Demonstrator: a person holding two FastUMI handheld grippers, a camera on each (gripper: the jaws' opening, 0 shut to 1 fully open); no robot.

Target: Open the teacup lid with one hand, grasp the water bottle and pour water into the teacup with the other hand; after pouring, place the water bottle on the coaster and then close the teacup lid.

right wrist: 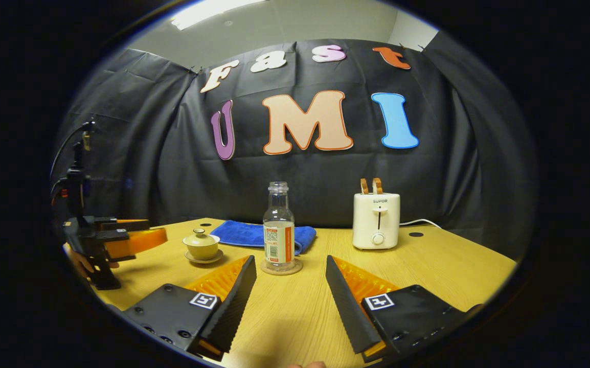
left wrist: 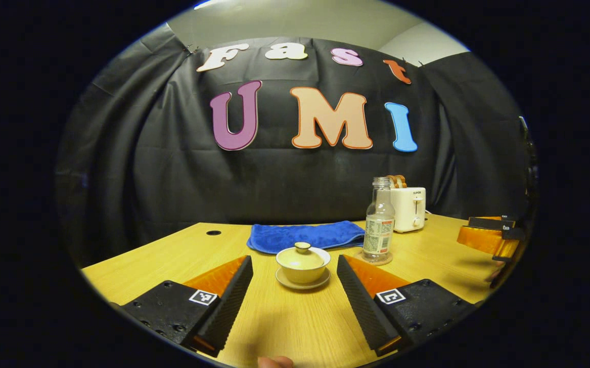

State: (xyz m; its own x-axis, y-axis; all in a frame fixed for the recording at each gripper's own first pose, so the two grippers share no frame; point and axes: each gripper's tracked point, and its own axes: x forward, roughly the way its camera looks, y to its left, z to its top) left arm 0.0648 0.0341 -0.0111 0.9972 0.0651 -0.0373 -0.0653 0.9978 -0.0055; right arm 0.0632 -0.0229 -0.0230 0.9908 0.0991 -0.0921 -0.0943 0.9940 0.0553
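Water bottle (right wrist: pixel 278 230) on coaster (right wrist: pixel 281 268), labelled.

— What's ahead of my left gripper (left wrist: pixel 295 291)?

— I see its fingers spread wide, empty, low over the table (left wrist: pixel 172 250). The teacup (left wrist: pixel 302 265) sits between them farther on, lid (left wrist: pixel 302 254) on, on its saucer (left wrist: pixel 302 280).

— And the bottle (left wrist: pixel 379 221)?

— Upright on the coaster (left wrist: pixel 373 258), just right of the cup. Behind: a blue cloth (left wrist: pixel 308 235), a toaster (left wrist: pixel 408 208). The right gripper (left wrist: pixel 492 236) is at the right edge.

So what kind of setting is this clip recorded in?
Likely a staged recording booth, not a real kitchen: black cloth wall, one wooden table with a toaster, lidded teacup and water bottle.
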